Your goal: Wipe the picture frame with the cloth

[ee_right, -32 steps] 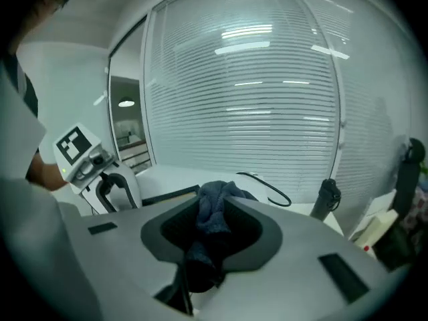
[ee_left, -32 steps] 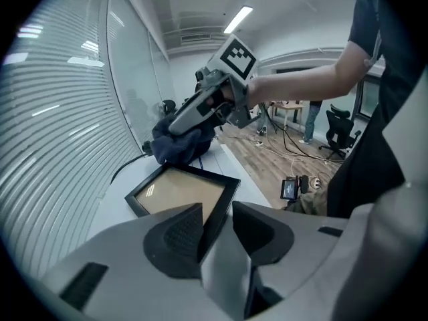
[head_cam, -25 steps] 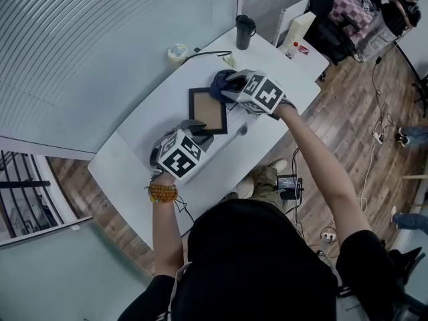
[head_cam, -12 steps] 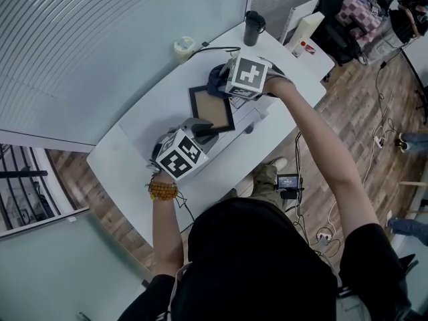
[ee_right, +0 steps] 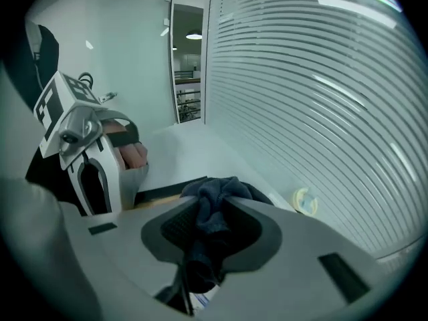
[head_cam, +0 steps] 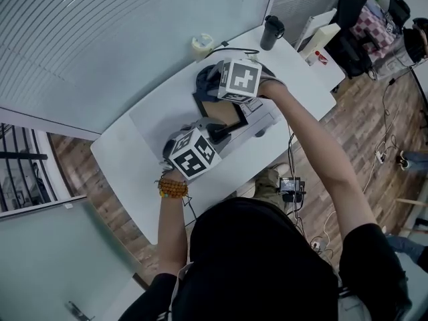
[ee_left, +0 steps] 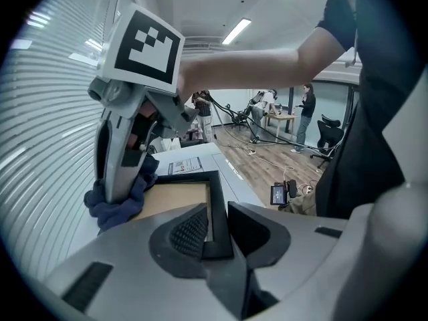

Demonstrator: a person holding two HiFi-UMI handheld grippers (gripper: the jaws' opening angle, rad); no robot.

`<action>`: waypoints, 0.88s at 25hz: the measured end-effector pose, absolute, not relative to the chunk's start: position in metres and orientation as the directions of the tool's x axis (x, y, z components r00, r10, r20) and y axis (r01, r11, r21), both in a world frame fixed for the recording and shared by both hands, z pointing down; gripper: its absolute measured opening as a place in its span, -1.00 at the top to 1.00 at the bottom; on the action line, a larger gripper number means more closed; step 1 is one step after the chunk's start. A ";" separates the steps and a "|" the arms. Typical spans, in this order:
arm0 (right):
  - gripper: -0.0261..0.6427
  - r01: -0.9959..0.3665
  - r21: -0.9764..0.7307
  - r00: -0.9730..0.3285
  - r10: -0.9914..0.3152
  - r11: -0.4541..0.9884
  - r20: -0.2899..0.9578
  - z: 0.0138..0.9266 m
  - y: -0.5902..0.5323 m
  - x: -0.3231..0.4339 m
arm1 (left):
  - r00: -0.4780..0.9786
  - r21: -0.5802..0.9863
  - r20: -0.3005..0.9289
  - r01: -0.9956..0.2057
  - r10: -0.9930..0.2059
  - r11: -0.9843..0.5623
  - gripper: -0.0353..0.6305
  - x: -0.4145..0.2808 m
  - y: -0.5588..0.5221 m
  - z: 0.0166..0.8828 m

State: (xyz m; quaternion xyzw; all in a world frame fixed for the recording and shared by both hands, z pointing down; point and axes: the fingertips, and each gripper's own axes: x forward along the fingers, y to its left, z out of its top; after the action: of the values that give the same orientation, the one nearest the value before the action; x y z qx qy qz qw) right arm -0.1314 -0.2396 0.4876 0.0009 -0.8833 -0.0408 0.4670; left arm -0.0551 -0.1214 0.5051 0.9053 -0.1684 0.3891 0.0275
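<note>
A black picture frame (head_cam: 231,120) with a tan panel lies flat on the white table (head_cam: 134,149). My left gripper (head_cam: 217,134) is at its near end. Its jaws have just been closing, and in the left gripper view they are shut on the frame's black right rail (ee_left: 217,206). My right gripper (head_cam: 212,82) is over the frame's far left corner, shut on a bunched dark blue cloth (head_cam: 204,77). The cloth (ee_right: 212,206) fills the gap between the jaws and rests on the frame's far left corner (ee_left: 119,202). Most of the frame is hidden under the two grippers.
A black cup (head_cam: 271,32), a roll of tape (head_cam: 201,45) and a black cable (head_cam: 234,49) sit near the table's far edge. A white box (head_cam: 321,42) stands at the far right. A printed sheet (ee_left: 182,167) lies beyond the frame.
My right gripper has carried the cloth leftwards along the frame's far end and rolled as it went. The left gripper has stayed at the frame's near end.
</note>
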 end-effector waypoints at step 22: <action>0.38 0.143 0.164 -0.865 0.043 0.976 0.499 0.447 -0.158 -0.119 | 0.689 -0.033 0.394 -0.652 -0.609 -0.758 0.09 -0.147 -0.181 0.423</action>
State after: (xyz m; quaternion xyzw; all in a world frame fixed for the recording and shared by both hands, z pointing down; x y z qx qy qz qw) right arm -0.1188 -0.1584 0.4472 -0.0485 -0.9608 -0.0980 0.2548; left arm -0.1468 -0.1808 0.4234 0.9172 -0.3435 0.1942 0.0550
